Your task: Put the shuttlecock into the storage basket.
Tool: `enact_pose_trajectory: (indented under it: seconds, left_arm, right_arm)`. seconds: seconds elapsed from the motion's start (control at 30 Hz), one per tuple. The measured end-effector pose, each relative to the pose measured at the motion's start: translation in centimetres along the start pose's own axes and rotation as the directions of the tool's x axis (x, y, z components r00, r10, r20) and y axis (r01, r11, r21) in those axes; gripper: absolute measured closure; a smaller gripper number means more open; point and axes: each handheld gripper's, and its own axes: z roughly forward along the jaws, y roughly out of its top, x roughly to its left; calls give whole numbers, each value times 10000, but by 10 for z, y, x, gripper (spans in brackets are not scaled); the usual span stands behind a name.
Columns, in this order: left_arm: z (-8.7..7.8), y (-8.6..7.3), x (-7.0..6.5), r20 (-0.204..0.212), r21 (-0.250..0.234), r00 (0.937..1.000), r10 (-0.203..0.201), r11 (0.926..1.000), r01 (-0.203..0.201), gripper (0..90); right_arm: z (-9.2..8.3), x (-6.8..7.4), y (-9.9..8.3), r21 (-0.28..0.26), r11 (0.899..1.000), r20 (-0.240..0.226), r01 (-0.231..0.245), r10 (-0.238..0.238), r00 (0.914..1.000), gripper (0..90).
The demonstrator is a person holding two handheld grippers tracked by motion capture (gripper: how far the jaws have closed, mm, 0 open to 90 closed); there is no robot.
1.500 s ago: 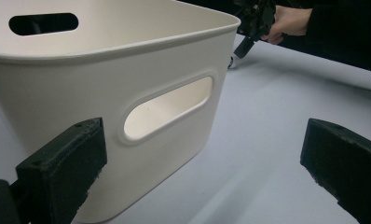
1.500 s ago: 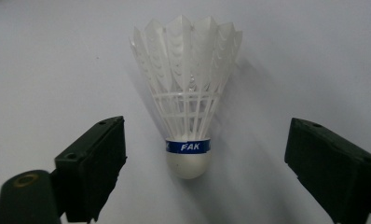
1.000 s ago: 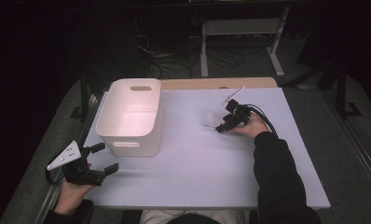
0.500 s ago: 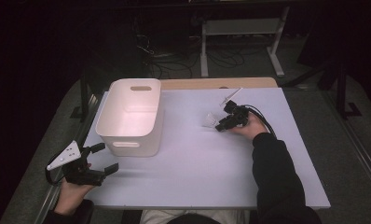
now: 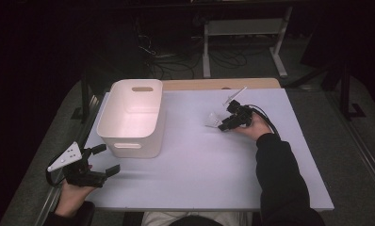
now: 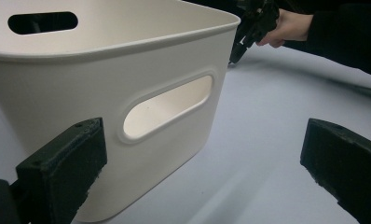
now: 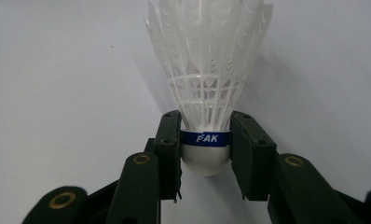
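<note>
At the lower left of the high view, the left gripper (image 5: 103, 161) rests near the front edge of the bench (image 5: 199, 174), its jaws spread wide with nothing between them; in the left gripper view they frame the near wall of the white bin (image 6: 127, 88) with its oval handle slot. The bin stands open-topped at the left centre of the bench and appears empty. Farther back, at the right centre of the high view, the right gripper (image 5: 222, 123) lies low over the bench. Its jaws have just been closing, and in the right gripper view they stand narrow, pressed on both sides of the blue-banded cork base of the white shuttlecock (image 7: 206, 79), whose feather skirt points away from the gripper. The shuttlecock (image 5: 214, 119) lies on the bench, well apart from the bin. The step in hand is judged to be the grasp. The next move likely calls for lifting it clear, carrying it leftward over the bin rim, and releasing.
</note>
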Motion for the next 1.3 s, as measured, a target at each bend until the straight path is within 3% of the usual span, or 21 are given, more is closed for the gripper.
enact_pose_trajectory:
  seconds: [0.73, 0.93, 1.3]
  left_arm:
    - [0, 0, 0, -4, -8, 10000, 11, 10000, -11, 2]
    - [0, 0, 0, -3, -17, 10000, 2, 10000, -2, 1]
    - [0, 0, 0, 38, -24, 10000, 5, 10000, -5, 2]
  right_arm:
    - [-21, 7, 4, -347, 9994, 92, -7, 10, 10000, 641]
    - [-41, 12, 11, -681, 9975, 244, 166, -150, 9996, 641]
    - [-55, 22, 25, -713, 9964, 388, 464, -437, 9983, 641]
